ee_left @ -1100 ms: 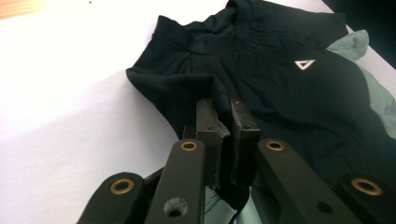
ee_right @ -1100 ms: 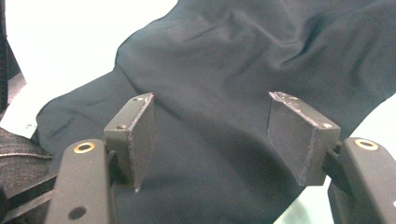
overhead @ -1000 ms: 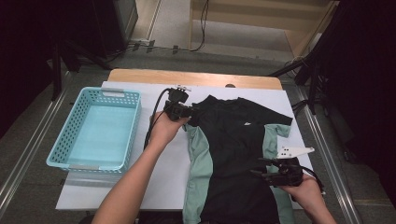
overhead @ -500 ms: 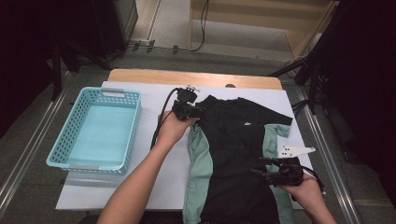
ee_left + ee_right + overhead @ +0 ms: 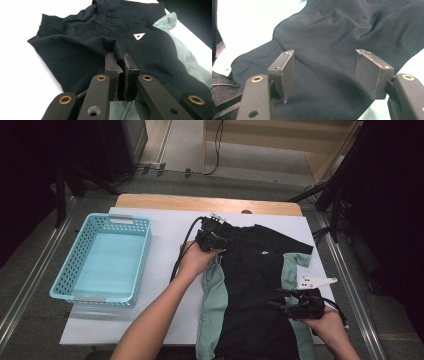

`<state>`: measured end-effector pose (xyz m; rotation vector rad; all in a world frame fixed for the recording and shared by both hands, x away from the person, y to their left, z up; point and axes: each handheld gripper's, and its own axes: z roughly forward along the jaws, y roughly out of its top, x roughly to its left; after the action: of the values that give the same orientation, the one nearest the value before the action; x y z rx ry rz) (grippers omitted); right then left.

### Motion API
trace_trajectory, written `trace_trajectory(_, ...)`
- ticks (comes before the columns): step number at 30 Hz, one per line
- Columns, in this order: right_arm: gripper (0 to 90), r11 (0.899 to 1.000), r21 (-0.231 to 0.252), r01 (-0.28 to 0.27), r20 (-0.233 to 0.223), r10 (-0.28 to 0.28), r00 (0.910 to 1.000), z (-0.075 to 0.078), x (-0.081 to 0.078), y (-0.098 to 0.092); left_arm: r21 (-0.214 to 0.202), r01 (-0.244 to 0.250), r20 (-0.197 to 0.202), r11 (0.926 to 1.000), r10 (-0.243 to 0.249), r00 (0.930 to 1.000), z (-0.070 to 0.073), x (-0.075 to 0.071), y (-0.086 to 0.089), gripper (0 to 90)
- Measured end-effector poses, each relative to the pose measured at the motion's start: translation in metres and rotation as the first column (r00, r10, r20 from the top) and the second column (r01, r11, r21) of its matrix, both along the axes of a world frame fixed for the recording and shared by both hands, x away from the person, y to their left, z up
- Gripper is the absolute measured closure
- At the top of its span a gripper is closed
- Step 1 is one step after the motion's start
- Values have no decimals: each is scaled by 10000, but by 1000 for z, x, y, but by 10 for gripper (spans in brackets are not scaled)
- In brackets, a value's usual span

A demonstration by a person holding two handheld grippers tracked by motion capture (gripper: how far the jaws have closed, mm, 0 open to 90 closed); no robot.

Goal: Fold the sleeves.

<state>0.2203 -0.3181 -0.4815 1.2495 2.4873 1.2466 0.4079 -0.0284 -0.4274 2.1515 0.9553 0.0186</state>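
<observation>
A black shirt (image 5: pixel 255 285) with pale green side panels lies flat on the white table cover, collar at the far end. My left gripper (image 5: pixel 222 241) is over its left shoulder, shut on a fold of the black sleeve fabric. In the left gripper view the jaws (image 5: pixel 120 58) pinch that black fold, with the shirt (image 5: pixel 150 50) and its white triangle logo beyond. By the shirt's lower right edge my right gripper (image 5: pixel 280 299) stands open. Its pads hover over the black cloth (image 5: pixel 332 32) with nothing between them, as the right gripper view (image 5: pixel 325 67) shows.
A light blue plastic basket (image 5: pixel 141 262) stands at the left of the white cover (image 5: pixel 165 235). A wooden table edge runs along the back. Metal rails flank both sides of the table.
My left gripper has carried the pinched sleeve fold to the right, over the shirt's body. The right hand has kept still.
</observation>
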Motion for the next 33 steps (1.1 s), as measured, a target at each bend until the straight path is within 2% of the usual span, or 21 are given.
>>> trace_trajectory(13,314,10000,14,-26,-12,26,10000,0,0,0,110,427,80,9990,-428,9991,-10,-7,-24,861)
trace_trajectory(18,315,10000,15,-33,-4,33,10000,0,0,0,-1,622,152,9981,-622,9979,-10,-12,-31,860)
trace_trajectory(20,314,10000,-5,-43,1,43,10000,0,0,0,52,695,232,9976,-696,9973,-10,-13,-34,860)
trace_trajectory(23,314,10000,15,-54,6,54,10000,0,0,1,158,768,146,9969,-770,9969,-16,-13,-38,860)
trace_trajectory(29,314,10000,9,-52,1,52,10000,0,0,0,303,794,-190,9964,-788,9967,-33,-11,-37,847)
trace_trajectory(30,314,10000,16,-51,0,51,10000,0,0,0,420,830,-209,9957,-822,9964,-35,-10,-37,846)
trace_trajectory(33,315,10000,2,-26,4,26,10000,0,0,0,431,842,-151,9955,-836,9964,-34,-12,-33,831)
